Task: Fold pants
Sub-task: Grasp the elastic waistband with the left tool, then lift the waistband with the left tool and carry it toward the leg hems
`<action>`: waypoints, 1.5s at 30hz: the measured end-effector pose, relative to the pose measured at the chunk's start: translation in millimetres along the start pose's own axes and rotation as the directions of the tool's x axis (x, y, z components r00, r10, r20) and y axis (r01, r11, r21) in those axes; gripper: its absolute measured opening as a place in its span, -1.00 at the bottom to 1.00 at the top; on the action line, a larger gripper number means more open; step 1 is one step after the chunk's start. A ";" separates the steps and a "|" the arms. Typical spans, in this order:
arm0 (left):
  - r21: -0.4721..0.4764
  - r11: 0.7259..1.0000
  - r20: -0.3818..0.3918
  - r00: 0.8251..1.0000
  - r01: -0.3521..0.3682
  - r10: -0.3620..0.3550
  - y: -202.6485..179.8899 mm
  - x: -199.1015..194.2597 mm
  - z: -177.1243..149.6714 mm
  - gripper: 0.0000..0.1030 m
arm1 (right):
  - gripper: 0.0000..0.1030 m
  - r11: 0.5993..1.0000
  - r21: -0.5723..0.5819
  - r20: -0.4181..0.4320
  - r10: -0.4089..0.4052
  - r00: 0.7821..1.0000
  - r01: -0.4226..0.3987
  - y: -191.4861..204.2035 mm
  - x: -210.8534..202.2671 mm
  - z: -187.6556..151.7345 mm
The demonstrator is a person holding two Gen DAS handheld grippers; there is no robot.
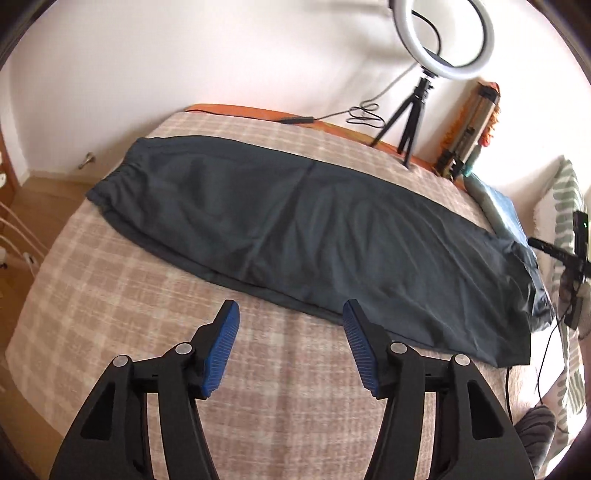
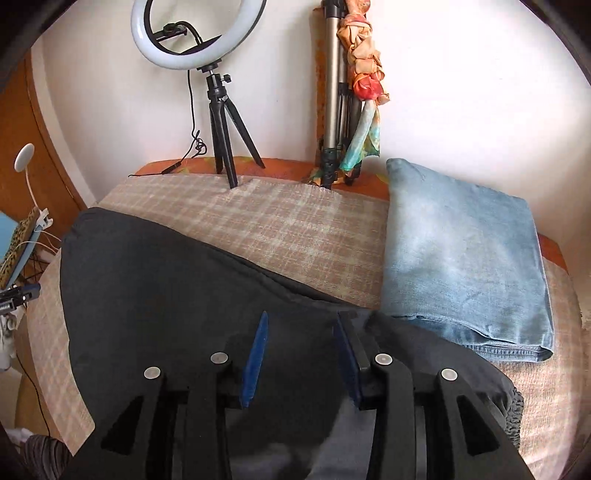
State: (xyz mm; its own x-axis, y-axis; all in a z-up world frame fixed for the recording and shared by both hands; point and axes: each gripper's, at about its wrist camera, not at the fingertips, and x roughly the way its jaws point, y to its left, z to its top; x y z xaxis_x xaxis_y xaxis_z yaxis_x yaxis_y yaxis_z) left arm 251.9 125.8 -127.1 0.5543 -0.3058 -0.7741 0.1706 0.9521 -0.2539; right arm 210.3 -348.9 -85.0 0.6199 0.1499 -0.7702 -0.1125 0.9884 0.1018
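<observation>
Only rightward — folded jeans (image 2: 465,258); leftward, whole dark pants (image 1: 295,221).

- Dark pants (image 1: 295,229), laid flat: one.
- Folded light-blue jeans (image 2: 461,258): one.
- Plaid bed cover (image 1: 129,295): one.
- Ring light (image 2: 199,33) on a small black tripod (image 2: 225,122): one.
- Tall metal tripod (image 2: 334,96), folded: one.
- Grippers, blue-padded: two, left gripper (image 1: 290,314) and right gripper (image 2: 301,325).

Both left tongs (image 1: 290,314) and right tongs (image 2: 301,325) tilt downward, jaws parted, empty.
</observation>
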 end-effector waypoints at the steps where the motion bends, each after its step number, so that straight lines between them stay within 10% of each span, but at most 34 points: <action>1: -0.047 0.999 0.011 1.000 -0.020 0.020 16.7 0.1 7.2 0.17 | -0.08 1.000 -0.009 0.009 -0.001 1.000 0.001 5.6 -7.2 -1.1; 9: -0.410 0.912 0.061 0.997 -0.023 0.053 132.9 18.5 51.9 0.33 | 0.21 0.998 -0.060 0.052 0.011 0.999 -0.008 51.0 -52.5 -9.4; 18: -0.536 0.843 0.043 0.995 -0.050 0.086 175.9 61.5 74.2 0.35 | 0.21 0.997 -0.082 0.047 -0.005 0.999 0.009 78.8 -69.6 -16.8; 25: -0.421 0.889 0.038 0.976 -0.177 0.213 153.7 78.5 83.5 0.35 | 0.22 0.998 -0.047 0.031 -0.032 0.999 0.033 71.7 -67.3 -10.9; 27: -0.356 0.907 0.038 0.967 -0.224 0.253 142.0 85.8 86.3 0.24 | 0.22 0.999 -0.033 0.027 -0.034 0.999 0.035 70.5 -66.1 -10.3; 29: -0.319 0.912 0.047 0.957 -0.259 0.288 135.4 88.8 85.6 -0.51 | 0.22 0.999 -0.030 0.024 -0.042 0.999 0.043 70.7 -64.5 -10.5; 39: -0.469 0.881 0.128 0.983 -0.057 0.132 170.5 78.3 80.6 -0.82 | 0.22 0.996 -0.071 -0.001 -0.061 0.998 0.061 81.5 -57.0 -13.5; 41: -0.522 0.853 0.120 0.990 -0.005 0.079 179.7 80.9 80.3 -0.41 | 0.22 0.997 -0.063 0.000 -0.052 0.999 0.052 81.8 -55.9 -12.3; 45: -0.637 0.762 0.177 0.984 0.119 -0.005 200.1 80.4 79.2 -0.26 | 0.22 0.996 -0.069 0.005 -0.052 0.999 0.052 86.3 -55.7 -10.1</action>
State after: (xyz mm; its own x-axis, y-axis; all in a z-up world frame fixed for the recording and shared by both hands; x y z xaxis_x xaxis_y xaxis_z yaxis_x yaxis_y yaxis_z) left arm 395.1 292.4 -194.2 0.6891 -0.3046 -0.6576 -0.3226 0.6835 -0.6548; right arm 158.2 -272.3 -39.6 0.6289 0.0984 -0.7713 -0.1333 0.9909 0.0177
